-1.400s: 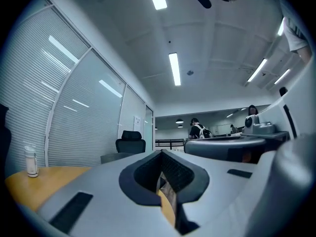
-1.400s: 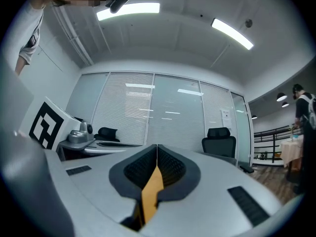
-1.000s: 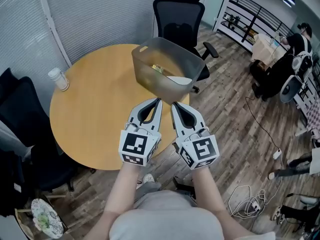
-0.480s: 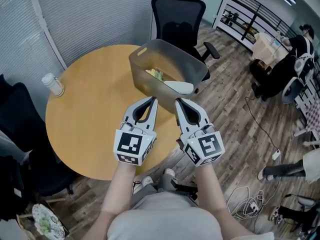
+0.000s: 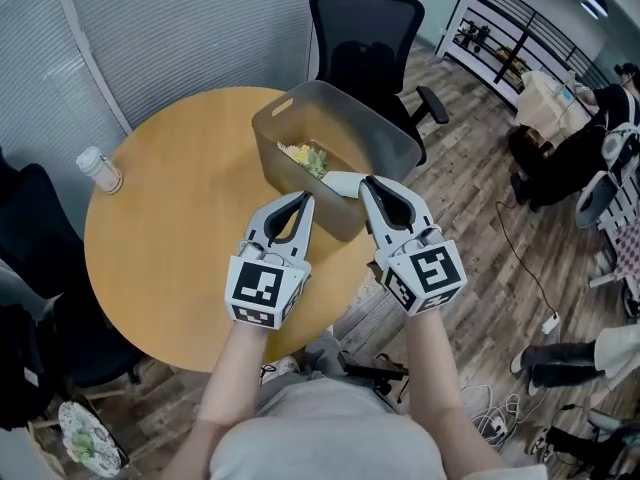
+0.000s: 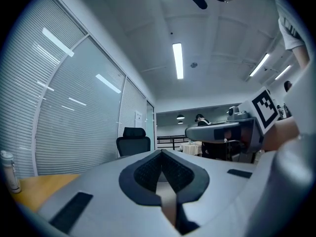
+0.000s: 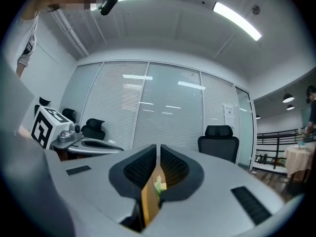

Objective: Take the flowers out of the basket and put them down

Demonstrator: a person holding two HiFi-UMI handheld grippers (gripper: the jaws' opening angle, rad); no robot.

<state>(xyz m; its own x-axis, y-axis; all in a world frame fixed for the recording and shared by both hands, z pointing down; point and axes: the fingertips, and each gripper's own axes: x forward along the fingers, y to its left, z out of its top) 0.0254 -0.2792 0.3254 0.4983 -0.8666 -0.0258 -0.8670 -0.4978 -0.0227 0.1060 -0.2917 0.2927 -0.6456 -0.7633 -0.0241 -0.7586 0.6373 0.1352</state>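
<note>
Yellow-green flowers (image 5: 304, 156) inside grey basket (image 5: 385, 136)

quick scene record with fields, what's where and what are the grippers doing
table: round wooden table
basket: grey basket on the table's far right part
flowers: yellow and green flowers, inside the basket
left gripper: left gripper shut, empty, short of the basket
right gripper: right gripper shut, empty, by the basket's near rim
bottle: white-capped bottle, upright near the table's left edge
task state: flowers not yet taken out
</note>
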